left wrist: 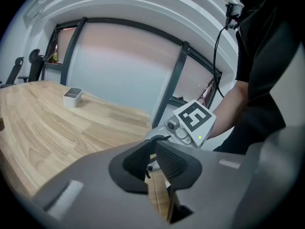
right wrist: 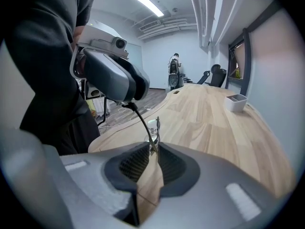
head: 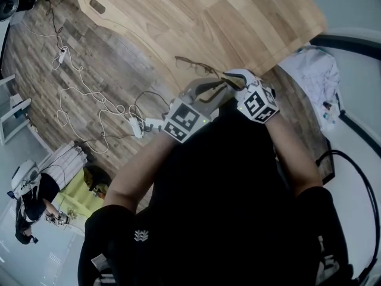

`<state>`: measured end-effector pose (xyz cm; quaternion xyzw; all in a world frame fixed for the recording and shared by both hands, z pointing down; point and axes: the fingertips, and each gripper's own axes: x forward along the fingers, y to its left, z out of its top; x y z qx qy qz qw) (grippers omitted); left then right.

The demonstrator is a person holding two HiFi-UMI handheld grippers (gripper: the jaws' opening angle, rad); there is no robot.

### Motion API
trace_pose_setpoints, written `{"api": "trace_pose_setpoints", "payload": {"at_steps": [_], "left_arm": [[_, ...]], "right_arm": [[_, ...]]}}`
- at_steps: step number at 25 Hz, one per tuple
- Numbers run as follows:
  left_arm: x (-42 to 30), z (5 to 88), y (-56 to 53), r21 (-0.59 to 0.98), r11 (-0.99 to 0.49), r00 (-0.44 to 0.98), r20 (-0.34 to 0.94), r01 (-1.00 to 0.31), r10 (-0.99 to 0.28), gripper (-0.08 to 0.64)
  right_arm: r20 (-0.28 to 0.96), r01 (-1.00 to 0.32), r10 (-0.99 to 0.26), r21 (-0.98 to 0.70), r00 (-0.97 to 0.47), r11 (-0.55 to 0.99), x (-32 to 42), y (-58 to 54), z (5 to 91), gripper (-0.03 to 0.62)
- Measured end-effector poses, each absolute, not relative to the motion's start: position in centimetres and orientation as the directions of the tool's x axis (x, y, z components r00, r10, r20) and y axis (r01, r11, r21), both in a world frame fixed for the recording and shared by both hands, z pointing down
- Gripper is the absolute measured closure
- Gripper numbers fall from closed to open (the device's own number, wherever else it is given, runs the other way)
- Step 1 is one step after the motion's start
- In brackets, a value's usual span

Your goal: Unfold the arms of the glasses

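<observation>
Thin dark-framed glasses (head: 194, 64) hang just above the near edge of the wooden table (head: 196, 16), held between both grippers. In the right gripper view, my right gripper (right wrist: 153, 149) is shut on the frame beside the lenses (right wrist: 152, 126). One dark arm (right wrist: 141, 120) curves up and left from there. Its tip sits in the closed jaws of my left gripper (right wrist: 127, 90). In the left gripper view, my left gripper (left wrist: 151, 152) has its pads almost together on a thin dark piece. The right gripper's marker cube (left wrist: 193, 118) is close behind it. In the head view the two grippers (head: 221, 87) (head: 230, 76) nearly touch.
A small white tray (right wrist: 236, 102) stands far off on the table, also in the left gripper view (left wrist: 72, 97). Cables and a power strip (head: 137, 126) lie on the floor to the left. A white bundle (head: 312, 76) lies at the right. A person (right wrist: 175, 70) stands far back.
</observation>
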<state>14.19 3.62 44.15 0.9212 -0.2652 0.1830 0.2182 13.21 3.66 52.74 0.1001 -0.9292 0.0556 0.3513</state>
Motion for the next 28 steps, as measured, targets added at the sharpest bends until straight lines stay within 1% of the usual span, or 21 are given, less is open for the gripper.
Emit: {"api": "trace_pose_setpoints", "payload": {"at_steps": [2, 6, 13, 18, 25, 28], "left_arm": [[14.0, 43.3, 3.1, 0.286, -0.764, 0.79, 0.428, -0.578, -0.438, 0.512], [12.0, 41.9, 1.3, 0.247, -0.739, 0.762, 0.389, -0.627, -0.517, 0.506], [7.0, 42.0, -1.4, 0.206, -0.654, 0.671, 0.414, -0.727, -0.615, 0.505], [4.6, 42.8, -1.8, 0.208, -0.607, 0.628, 0.439, -0.767, -0.643, 0.505], [2.7, 44.0, -1.6, 0.22, -0.557, 0.588, 0.468, -0.801, -0.66, 0.506], [2.0, 44.2, -1.7, 0.226, -0.535, 0.572, 0.472, -0.814, -0.671, 0.506]], "right_arm": [[0.66, -0.208, -0.126, -0.047, -0.741, 0.977, 12.6, 3.9, 52.8, 0.538], [0.669, -0.175, -0.08, -0.076, -0.739, 0.982, 11.6, 4.4, 53.5, 0.493], [0.672, -0.186, -0.089, -0.073, -0.735, 0.98, 10.9, 3.4, 54.2, 0.491], [0.694, -0.204, -0.092, -0.08, -0.714, 0.976, 11.1, 1.9, 55.1, 0.491], [0.688, -0.273, -0.117, -0.122, -0.716, 0.954, 11.7, -1.3, 55.8, 0.491], [0.686, -0.281, -0.127, -0.116, -0.716, 0.953, 11.5, -3.1, 55.7, 0.491]]}}
